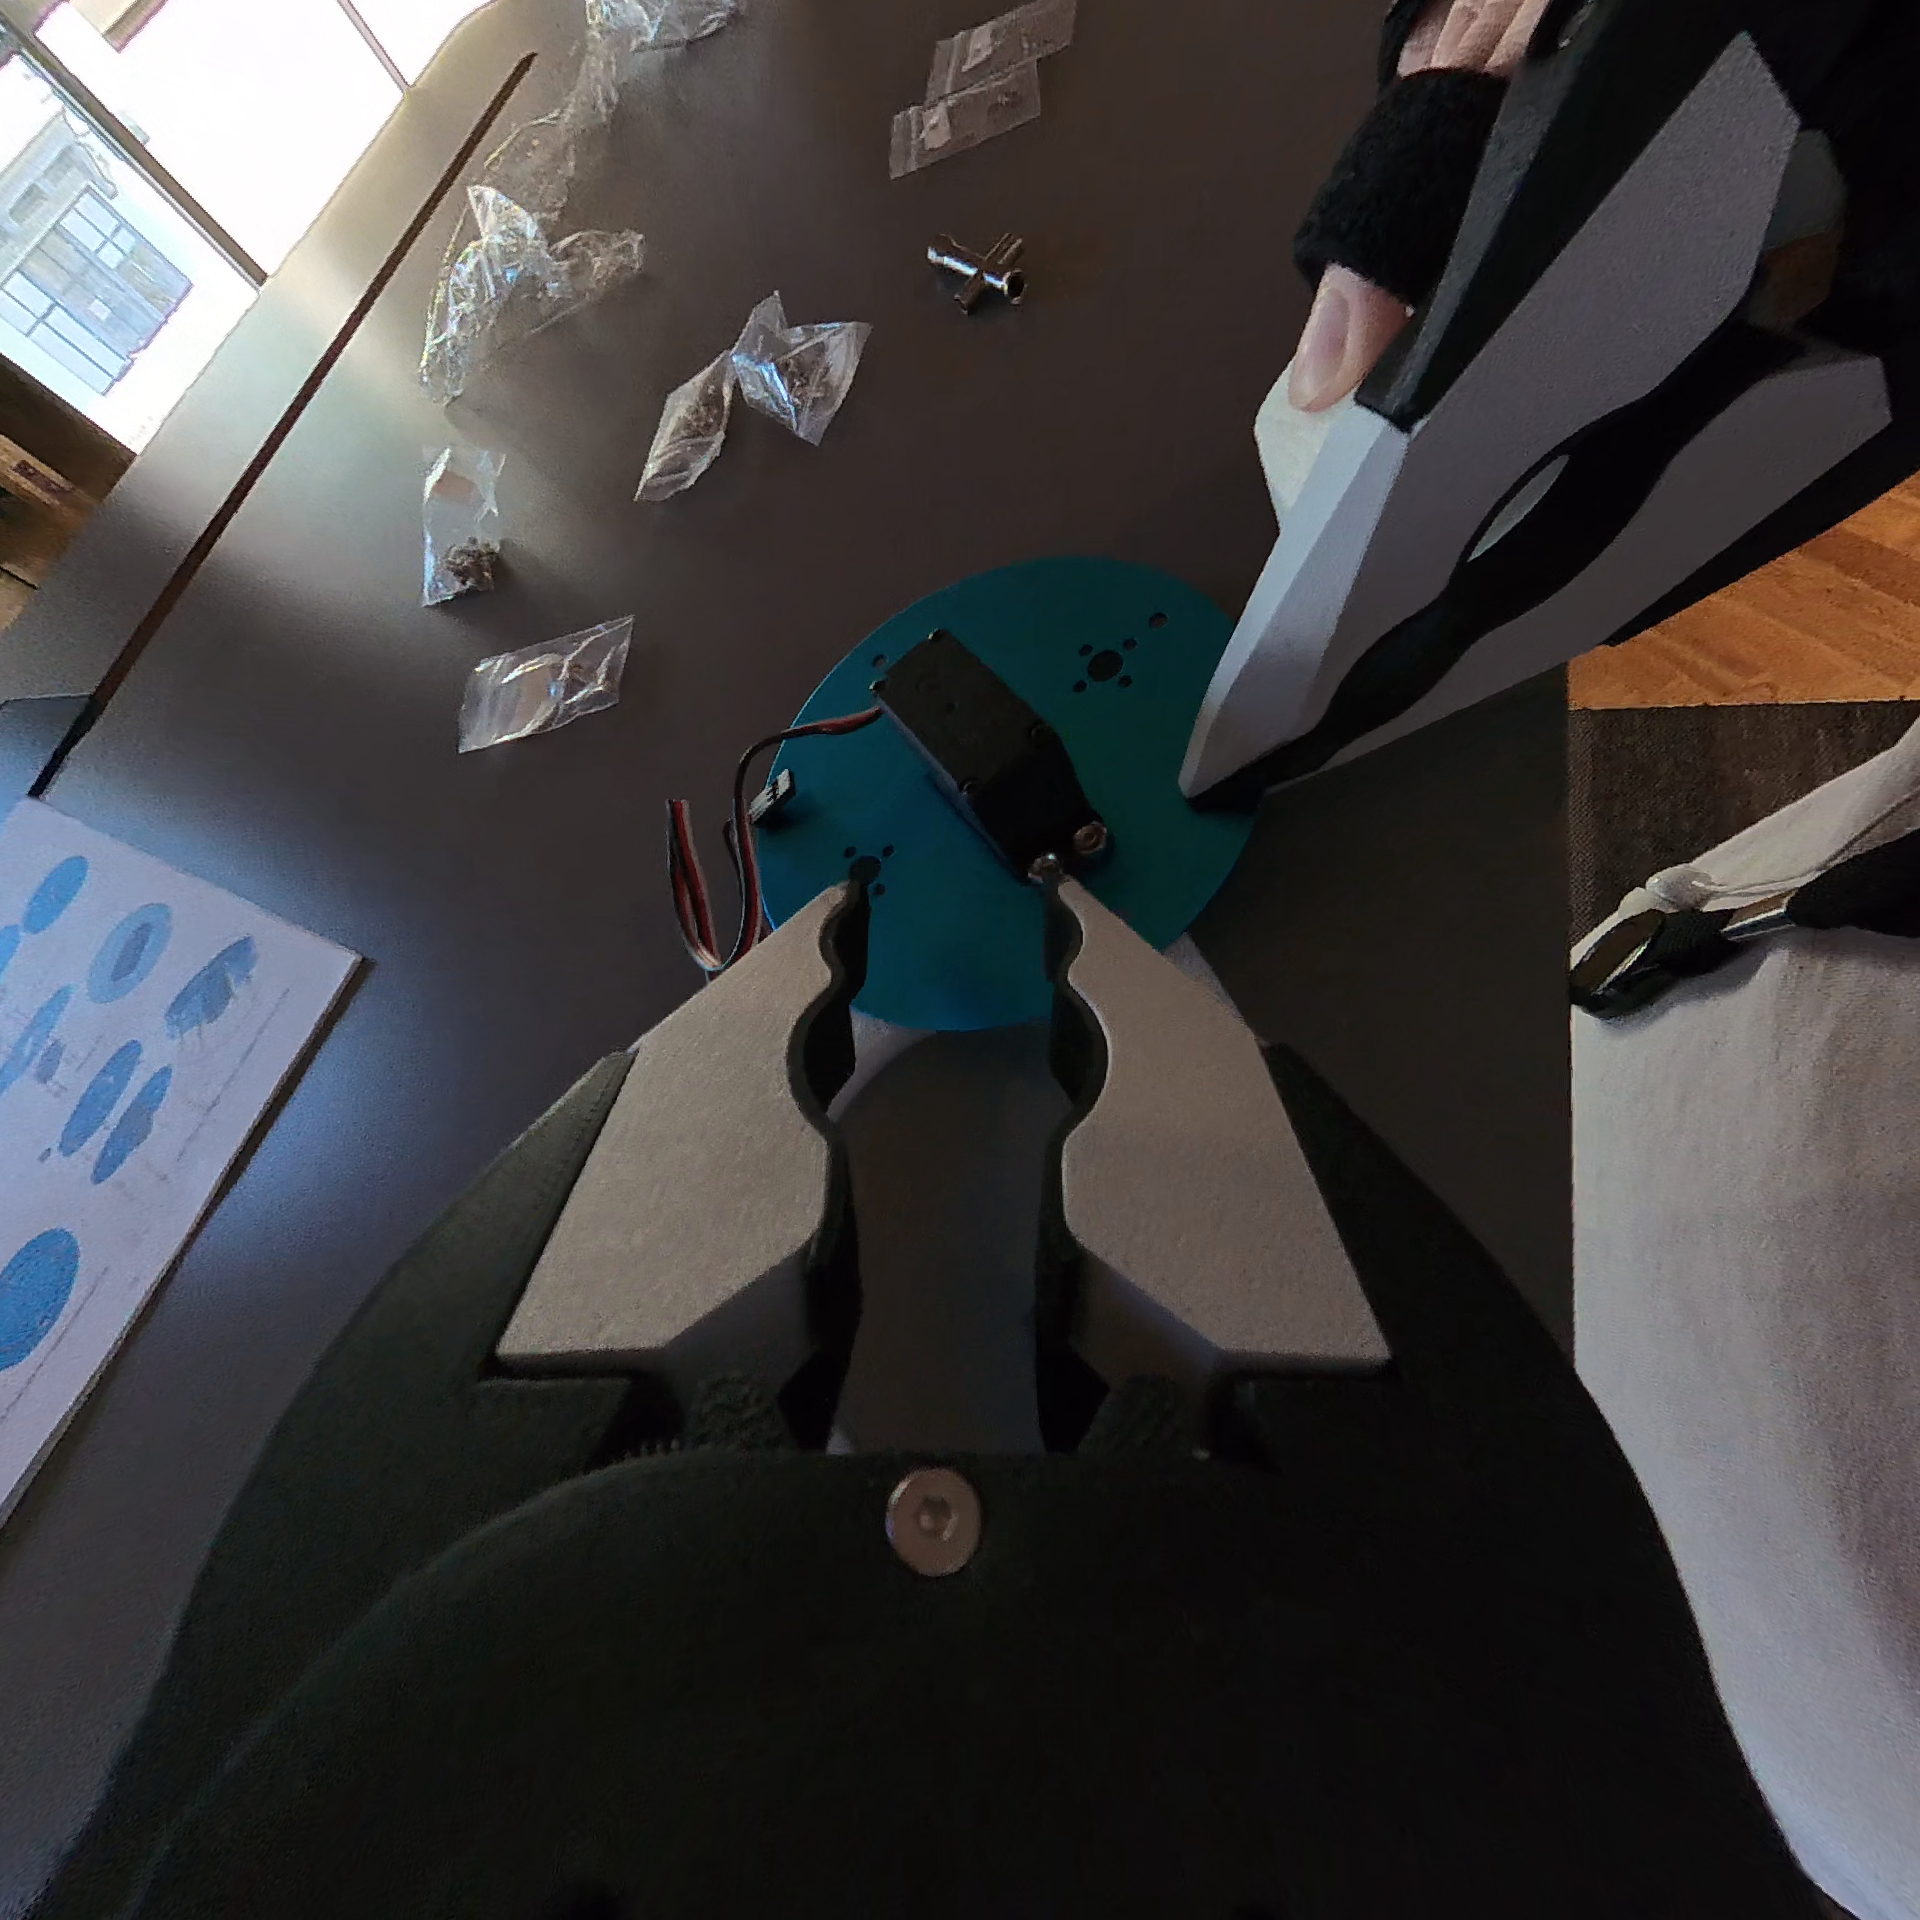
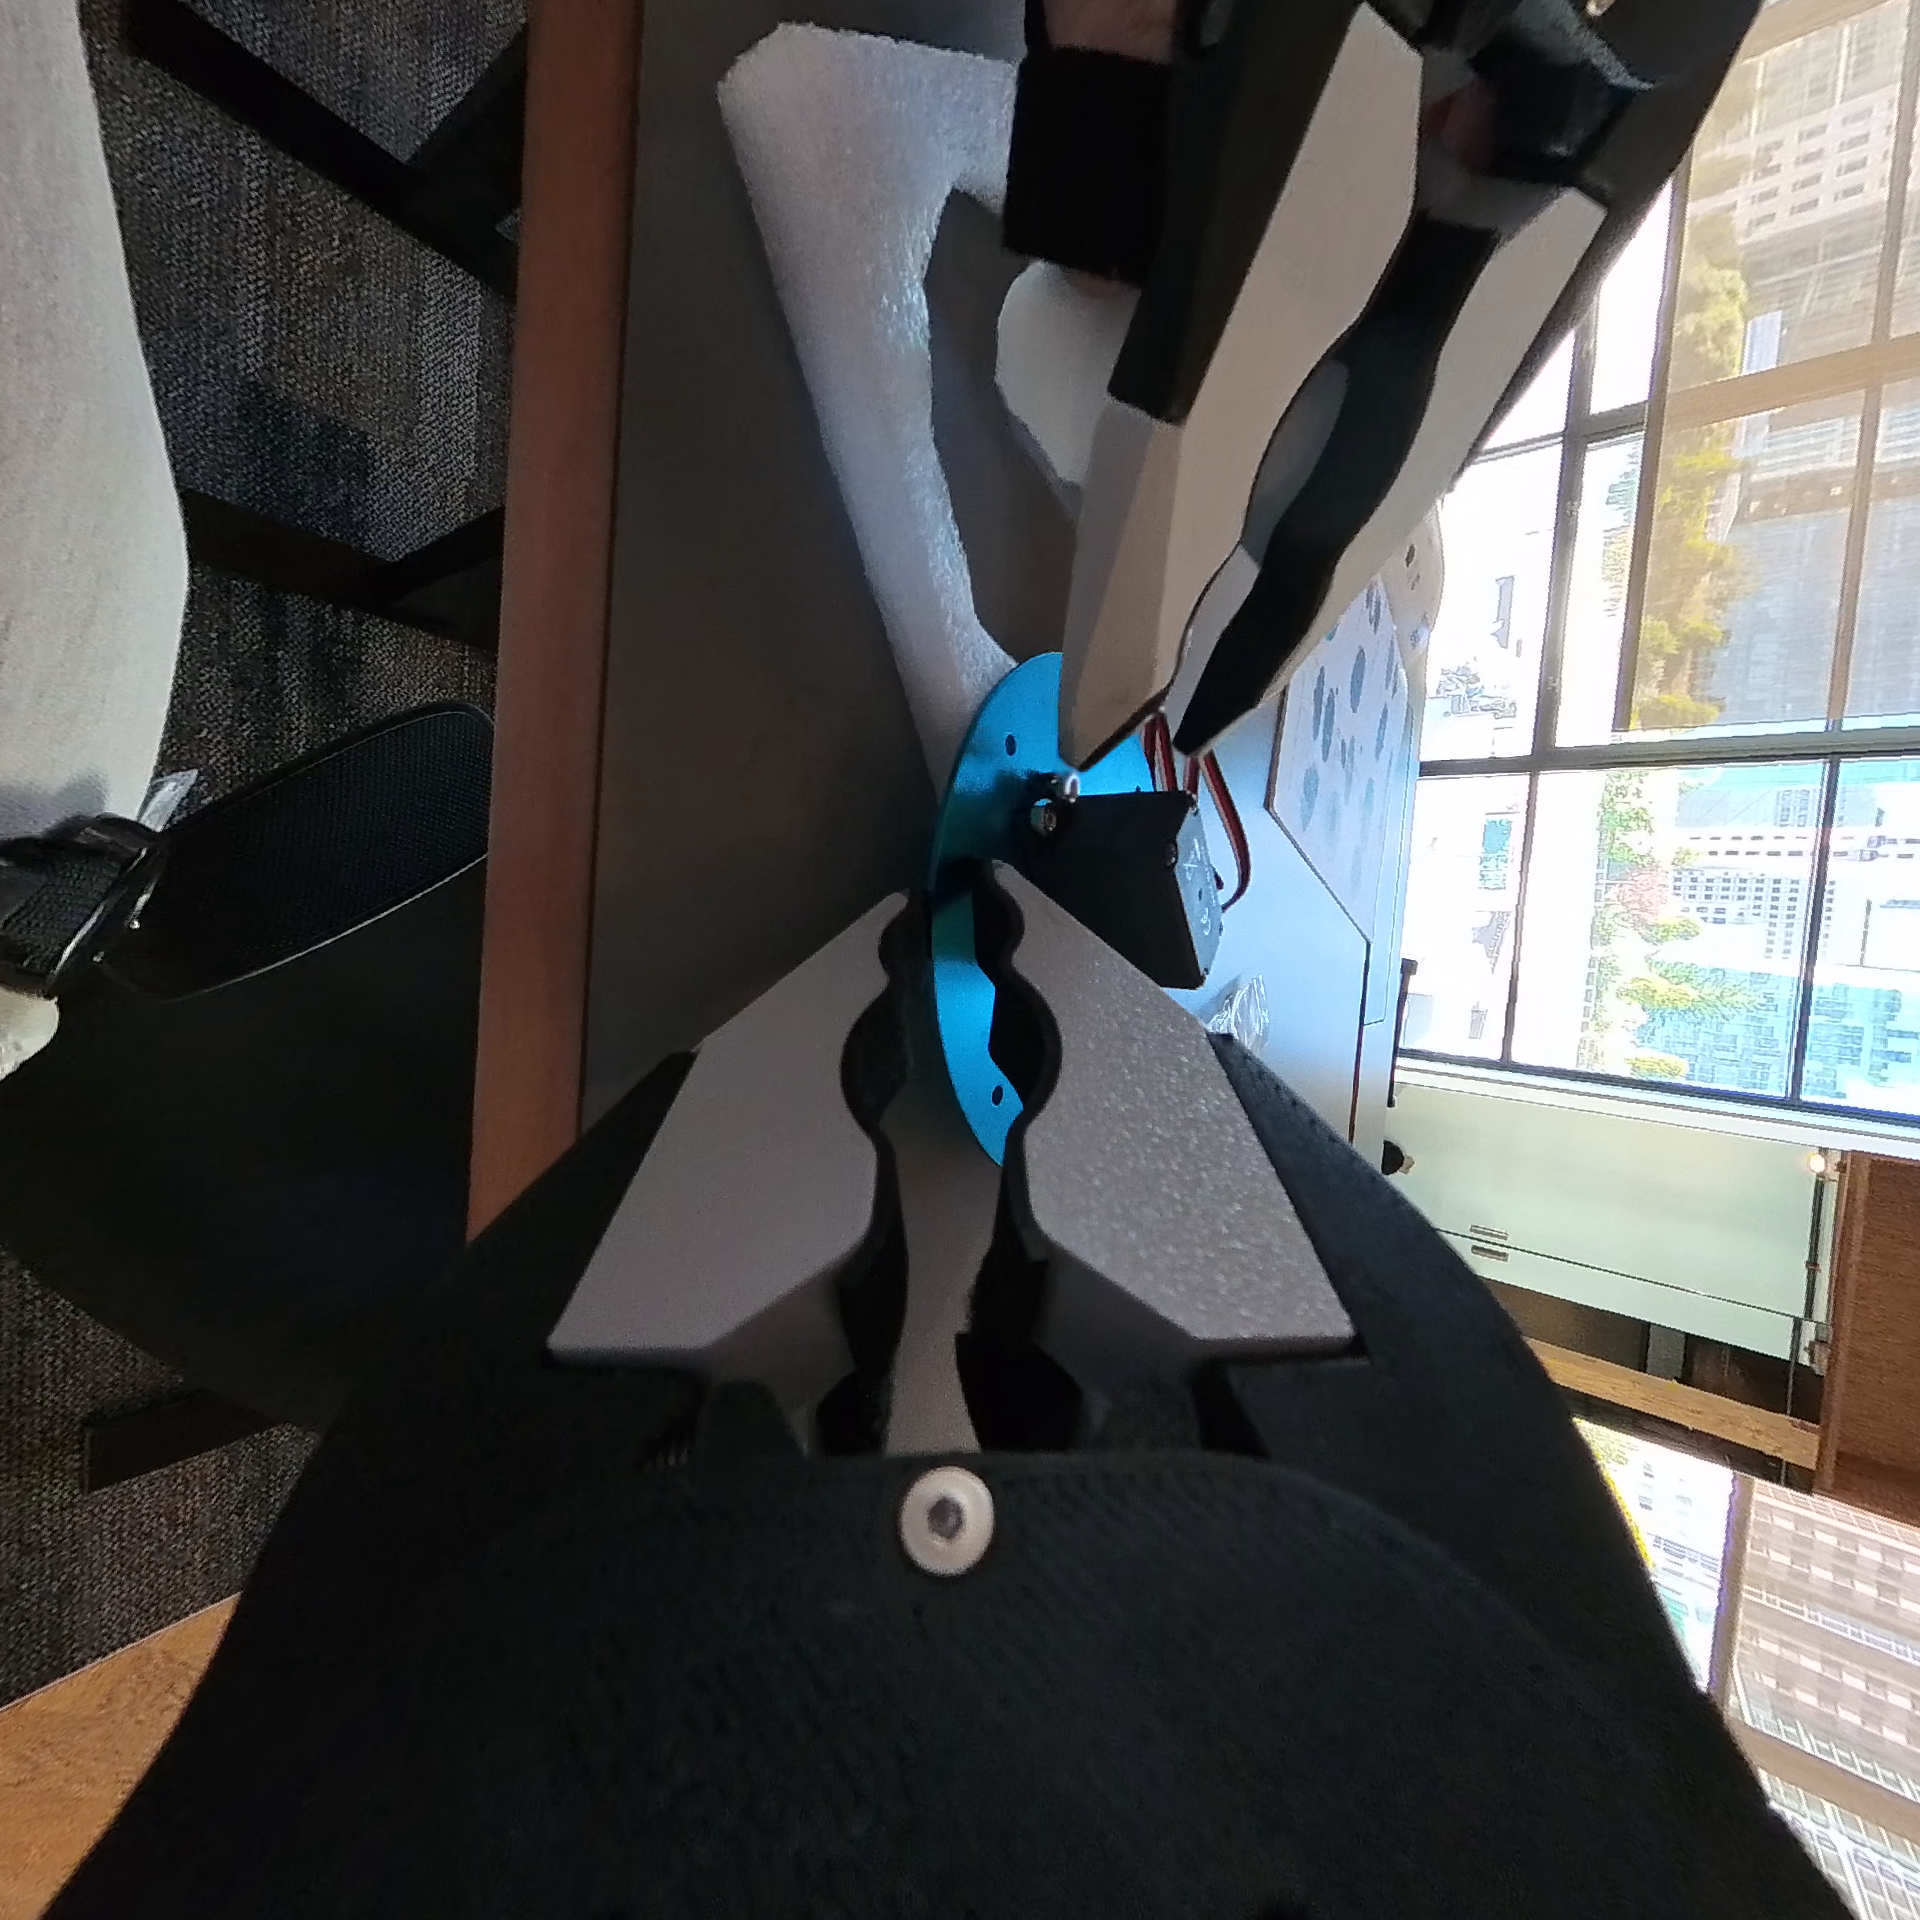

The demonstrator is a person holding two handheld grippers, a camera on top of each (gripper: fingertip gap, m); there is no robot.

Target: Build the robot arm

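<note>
**Left wrist view.** The left claw (image 1: 956,891) is standing half open and is gripping nothing. Its tips are hovering over the near part of a blue disc (image 1: 1039,644) on the dark worktop (image 1: 416,831). A black servo (image 1: 977,748) is sitting on the disc at 12 o'clock from the claw. A small screw (image 1: 1045,862) at the servo's flange is touching or almost touching the fingertip on the 3 o'clock side. It is not lying between the two fingers. As I judge it, a sideways nudge from that finger could tip the screw out of its hole and let it roll off the disc. The servo's red and black wires (image 1: 707,894) are trailing at 9 o'clock. Clear bags of small parts (image 1: 748,405) and a cross-shaped metal tool (image 1: 977,272) are lying well apart at 11 to 12 o'clock. A printed sheet (image 1: 135,1039) is lying at 8 o'clock. The right claw (image 1: 1226,784) is coming in from 2 o'clock and pinching the disc's rim.

**Right wrist view.** The right claw (image 2: 961,894) is closed on the blue disc (image 2: 961,997), which is showing edge-on between its fingers. The grip is only on the thin rim, so the disc could pivot or slip if pressed from above. The servo (image 2: 1143,883) is at 1 o'clock. The left claw (image 2: 1132,753) is reaching down from 12 o'clock, its tips slightly apart beside the screw (image 2: 1060,784). White foam (image 2: 862,312) is lying behind the disc.
</note>
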